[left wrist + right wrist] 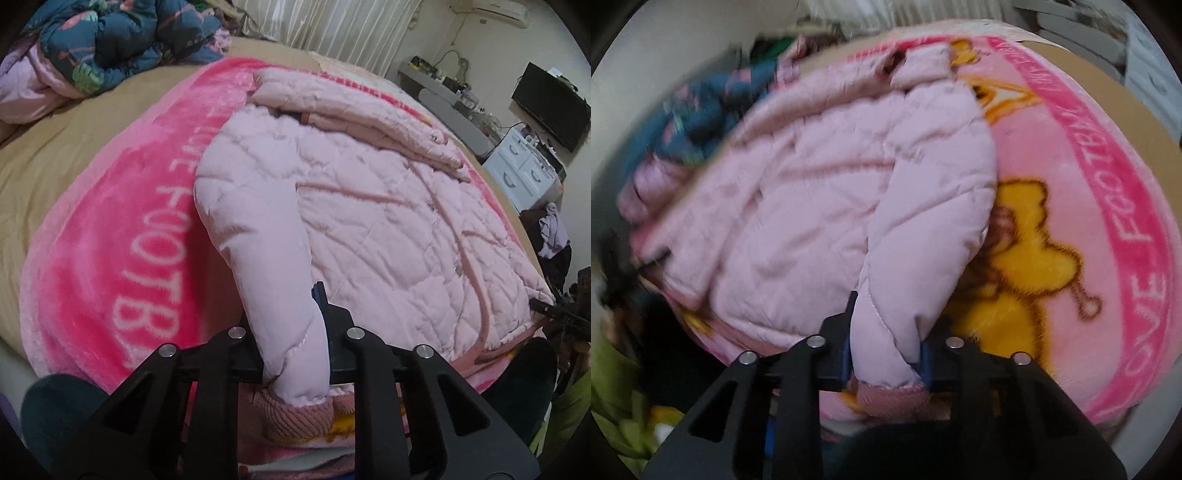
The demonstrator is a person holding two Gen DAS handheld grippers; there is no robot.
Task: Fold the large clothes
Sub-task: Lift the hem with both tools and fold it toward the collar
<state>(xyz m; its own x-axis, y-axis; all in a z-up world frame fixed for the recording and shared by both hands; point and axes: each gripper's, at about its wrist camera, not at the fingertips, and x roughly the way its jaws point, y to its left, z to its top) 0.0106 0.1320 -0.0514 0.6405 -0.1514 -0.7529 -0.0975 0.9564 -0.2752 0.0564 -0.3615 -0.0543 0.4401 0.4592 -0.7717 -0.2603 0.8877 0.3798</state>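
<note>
A pale pink quilted jacket (388, 206) lies spread on a pink blanket (110, 236) on the bed. My left gripper (295, 332) is shut on the end of one sleeve (266, 258), near its ribbed cuff (295, 417). My right gripper (886, 343) is shut on the other sleeve (923, 229), above its cuff (890, 402). The jacket (798, 206) also shows in the right wrist view, which is blurred. The right gripper (554, 314) shows at the jacket's right corner in the left wrist view.
The pink blanket (1089, 229) has a yellow cartoon print and lettering. A tan sheet (55, 155) covers the bed. A dark floral quilt (122, 40) is heaped at the far left. White drawers (524, 166) and a black monitor (554, 107) stand at the right.
</note>
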